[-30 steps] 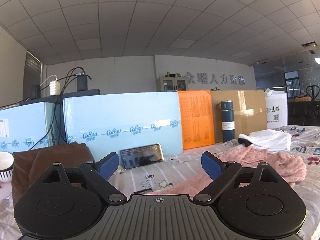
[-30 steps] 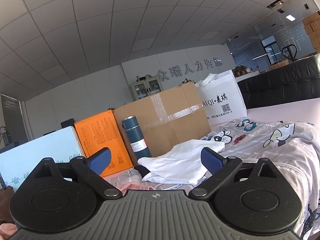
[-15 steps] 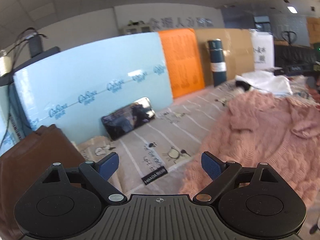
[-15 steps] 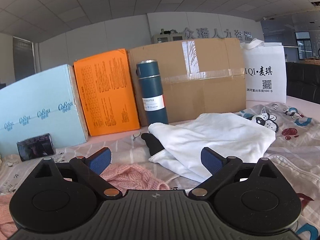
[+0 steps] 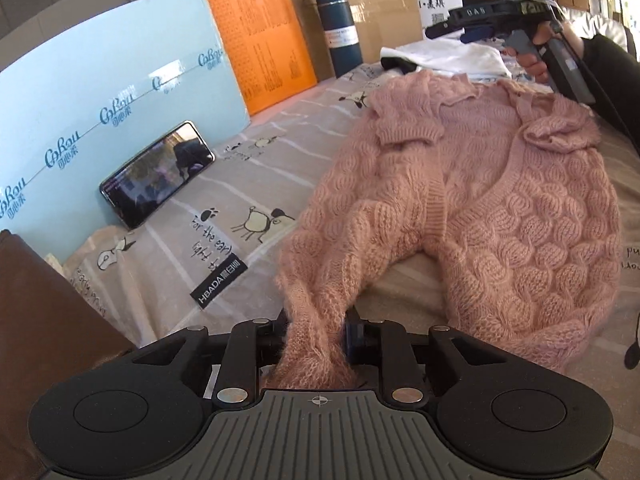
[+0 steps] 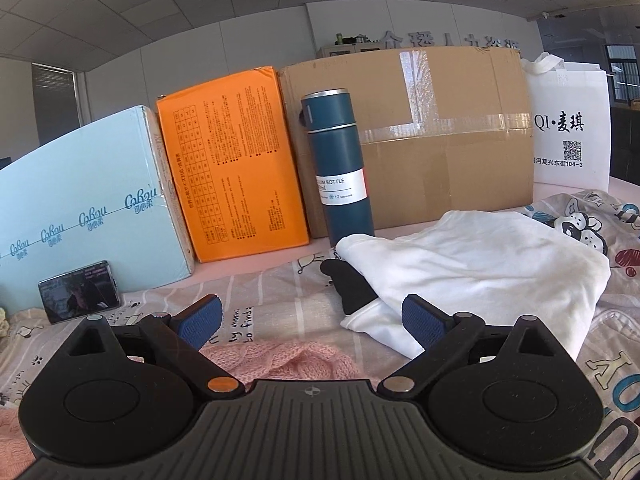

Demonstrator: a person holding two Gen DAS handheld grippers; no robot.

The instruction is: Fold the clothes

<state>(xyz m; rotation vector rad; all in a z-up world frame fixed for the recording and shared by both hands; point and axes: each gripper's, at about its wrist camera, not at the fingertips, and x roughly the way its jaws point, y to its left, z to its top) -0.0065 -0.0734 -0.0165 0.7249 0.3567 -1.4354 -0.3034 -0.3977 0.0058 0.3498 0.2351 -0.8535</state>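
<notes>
A pink knitted sweater (image 5: pixel 500 200) lies rumpled on the printed bedsheet (image 5: pixel 224 216). My left gripper (image 5: pixel 316 332) is shut on the sweater's near sleeve end, which bunches between the jaws. My right gripper (image 6: pixel 312 318) is open and empty, held above the sweater's far edge (image 6: pixel 288 360); it also shows at the top right of the left wrist view (image 5: pixel 476 20), held in a hand. A folded white garment (image 6: pixel 472 268) with a black part (image 6: pixel 352 288) lies just beyond the right gripper.
Along the back stand a light-blue box (image 5: pixel 100 92), an orange box (image 6: pixel 232 160), a blue vacuum bottle (image 6: pixel 340 168), a cardboard box (image 6: pixel 432 136) and a white bag (image 6: pixel 568 120). A phone (image 5: pixel 158 172) leans on the blue box. A brown garment (image 5: pixel 48 320) lies at the left.
My left gripper dropped toward the sheet and closed on the pink sweater's sleeve. My right gripper tilted down and moved closer to the white garment, still open.
</notes>
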